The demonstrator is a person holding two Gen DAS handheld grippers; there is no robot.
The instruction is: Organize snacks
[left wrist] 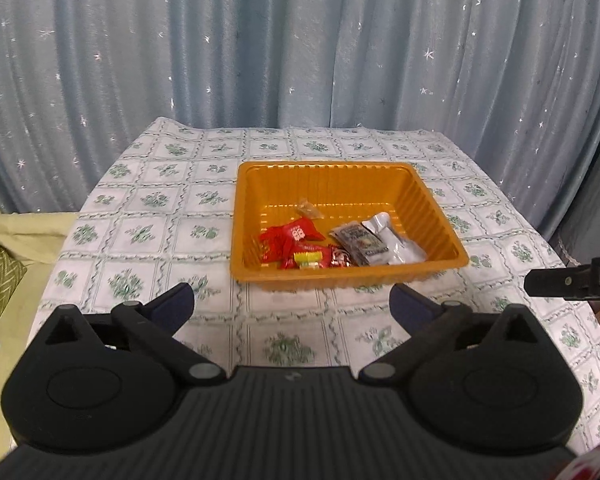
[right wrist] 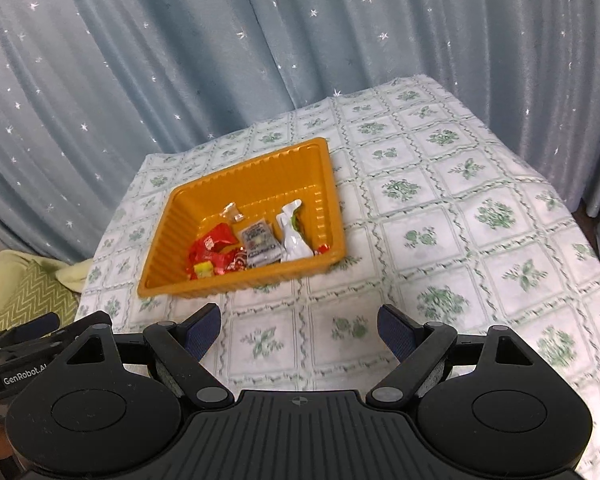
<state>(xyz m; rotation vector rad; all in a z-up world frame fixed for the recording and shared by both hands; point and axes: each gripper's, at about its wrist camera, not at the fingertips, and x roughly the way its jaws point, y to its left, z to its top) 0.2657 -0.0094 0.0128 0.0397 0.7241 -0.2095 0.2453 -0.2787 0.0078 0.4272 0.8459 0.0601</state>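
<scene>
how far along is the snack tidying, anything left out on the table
Done: every snack in view sits in the orange tray, including the red packets, a silver pouch and a small clear-wrapped sweet. In hand: nothing; the left gripper and right gripper are both open and empty, short of the tray. Left: no loose snack shows on the tablecloth, so the job looks finished.

- The orange tray (left wrist: 440,204) is showing glossy moulded plastic with ribbed walls.
- The red snack packets (left wrist: 290,236) are gleaming as shiny film.
- The silver pouch (left wrist: 396,240) is looking like crinkled foil.
- The tablecloth (left wrist: 148,236) is lying as matt printed cloth over the table.
- The curtain (left wrist: 260,48) is hanging as faintly lustrous fabric with sparkling stars.
- The left claw (left wrist: 292,304) is showing matt black plastic, its pads (left wrist: 172,306) looking like textured blue material.
</scene>
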